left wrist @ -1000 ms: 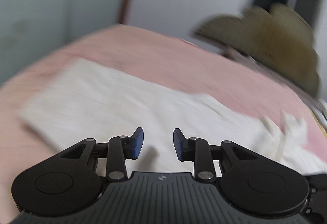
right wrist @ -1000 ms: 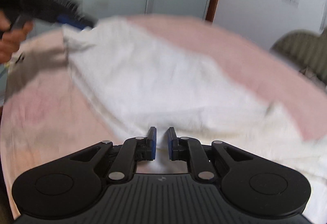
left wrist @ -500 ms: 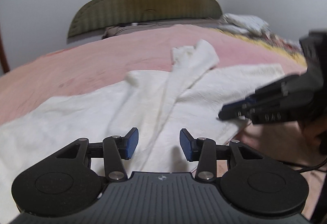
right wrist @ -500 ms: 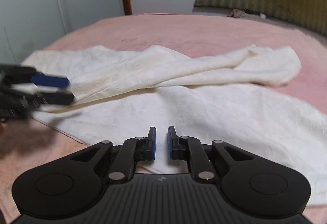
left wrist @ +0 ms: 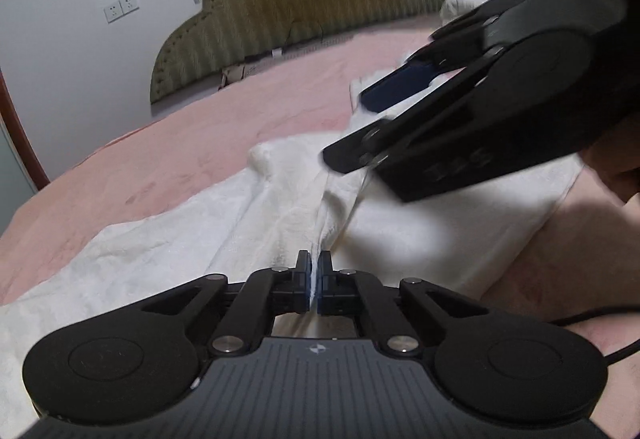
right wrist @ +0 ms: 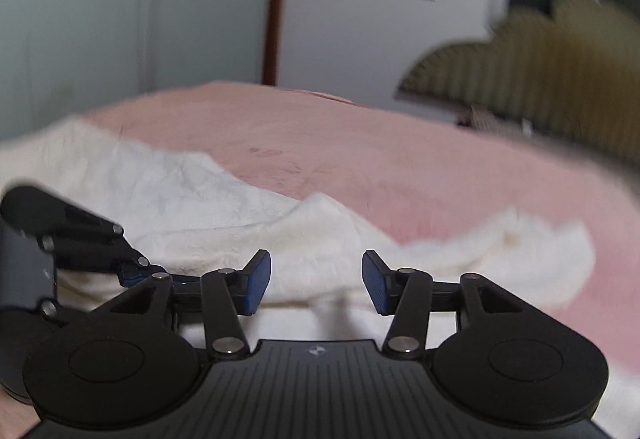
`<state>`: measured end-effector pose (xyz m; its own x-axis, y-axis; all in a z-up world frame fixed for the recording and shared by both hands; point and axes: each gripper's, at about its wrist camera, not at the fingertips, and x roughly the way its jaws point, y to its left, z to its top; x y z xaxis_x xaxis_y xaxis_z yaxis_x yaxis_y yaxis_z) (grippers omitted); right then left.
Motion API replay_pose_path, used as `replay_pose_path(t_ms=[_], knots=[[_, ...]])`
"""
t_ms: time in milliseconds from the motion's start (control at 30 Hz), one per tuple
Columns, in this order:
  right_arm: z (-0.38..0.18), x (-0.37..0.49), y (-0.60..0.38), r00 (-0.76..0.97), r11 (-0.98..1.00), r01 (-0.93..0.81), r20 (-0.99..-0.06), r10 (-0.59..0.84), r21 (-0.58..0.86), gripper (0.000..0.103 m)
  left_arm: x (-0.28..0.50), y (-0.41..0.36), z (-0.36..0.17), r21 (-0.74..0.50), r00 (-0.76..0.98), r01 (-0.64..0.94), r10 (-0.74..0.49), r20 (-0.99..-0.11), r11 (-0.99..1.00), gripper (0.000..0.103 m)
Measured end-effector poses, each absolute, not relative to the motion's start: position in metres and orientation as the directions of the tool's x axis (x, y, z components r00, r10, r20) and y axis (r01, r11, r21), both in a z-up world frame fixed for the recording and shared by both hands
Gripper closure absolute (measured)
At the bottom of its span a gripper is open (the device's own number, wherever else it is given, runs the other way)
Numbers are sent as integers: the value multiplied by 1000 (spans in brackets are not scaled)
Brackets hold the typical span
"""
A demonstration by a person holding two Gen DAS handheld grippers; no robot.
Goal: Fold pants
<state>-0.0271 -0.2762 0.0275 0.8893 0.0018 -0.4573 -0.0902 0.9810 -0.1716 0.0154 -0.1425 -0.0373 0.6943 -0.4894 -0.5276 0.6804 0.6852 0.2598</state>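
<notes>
Right gripper point(right wrist: 316, 287) jaws apart, just been opening, nothing between pads, above white pants point(right wrist: 208, 207). Pants rumpled across pink bedspread point(right wrist: 360, 143). Left gripper point(right wrist: 132, 273) at pants' left, tips on fabric. Olive headboard point(right wrist: 540, 67) beyond pants, blurred.

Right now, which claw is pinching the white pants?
The left claw. It is shut on a fold of the pants. The right claw has just been opening, with nothing pinched.

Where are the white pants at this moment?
In both wrist views, the pants lie spread on the pink bed, below the olive headboard.
</notes>
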Motion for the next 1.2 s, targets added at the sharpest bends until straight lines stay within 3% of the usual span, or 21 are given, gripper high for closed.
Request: replay_pose_path(t_ms=[67,167,300,400,500,667,767,867,967,1033,1200], knots=[[31,-21,-271,892,981,-110,-451,28,-158,50,12,-141,-34,243,689,688,-510,-515,684,102],[29,-17,-263,890,978,-116,-455,25,-173,23,-3,-143,-28,255,669,721,-550,-500,645,102],[26,-25,-260,851,974,-136,-525,21,-182,22,-18,-138,-28,203,604,772,-594,-532,603,102],[19,-42,-258,806,951,-136,-589,-57,-278,21,-20,-140,-37,200,576,792,-596,-559,577,101],[8,-53,-266,774,961,-146,-632,-38,-236,21,-15,-142,-46,199,570,795,-593,-569,573,101],[25,-53,-302,834,997,-33,-551,-13,-73,21,-8,-140,-48,181,557,803,-608,-566,567,99],[41,-31,-330,870,995,77,-483,-100,-69,21,-5,-137,-50,146,545,805,-620,-564,575,98],[47,12,-357,854,983,154,-487,-184,-102,22,-3,-137,-50,120,536,806,-629,-564,580,91],[42,66,-375,807,967,183,-534,-250,-176,24,-2,-137,-50,107,531,806,-631,-566,582,91],[29,105,-381,757,956,198,-586,-289,-215,32,-5,-136,-50,99,527,807,-634,-566,583,91],[-8,171,-405,633,954,256,-720,-285,-152,36,-3,-134,-50,65,510,810,-646,-568,583,91]])
